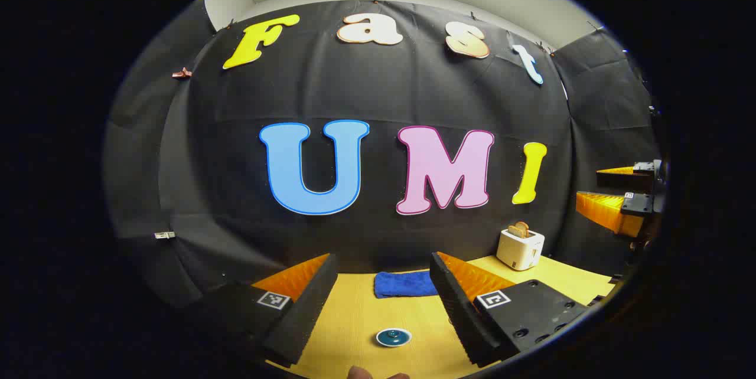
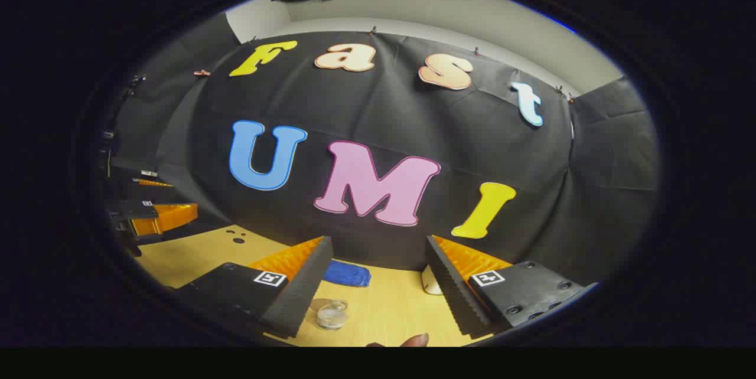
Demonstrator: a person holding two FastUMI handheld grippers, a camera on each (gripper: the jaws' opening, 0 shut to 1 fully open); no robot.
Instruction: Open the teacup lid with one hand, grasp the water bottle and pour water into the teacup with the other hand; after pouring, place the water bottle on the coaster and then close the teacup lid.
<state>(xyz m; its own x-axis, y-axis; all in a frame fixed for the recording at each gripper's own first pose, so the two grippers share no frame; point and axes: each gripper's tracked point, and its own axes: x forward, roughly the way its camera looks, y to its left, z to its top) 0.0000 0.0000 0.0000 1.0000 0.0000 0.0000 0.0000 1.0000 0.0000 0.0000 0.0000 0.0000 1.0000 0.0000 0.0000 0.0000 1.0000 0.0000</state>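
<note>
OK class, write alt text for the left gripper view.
The left gripper hangs open over a yellow table, above a small teal lid. Behind lie a blue cloth and a white toaster holding bread.

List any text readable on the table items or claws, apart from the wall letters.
No readable words, brands or numbers.
Left claw: square black-and-white markers, a coded pattern, no text.
Right claw: square patterned tags, likewise no text.
White box-shaped toaster: no marking can be made out.
</note>
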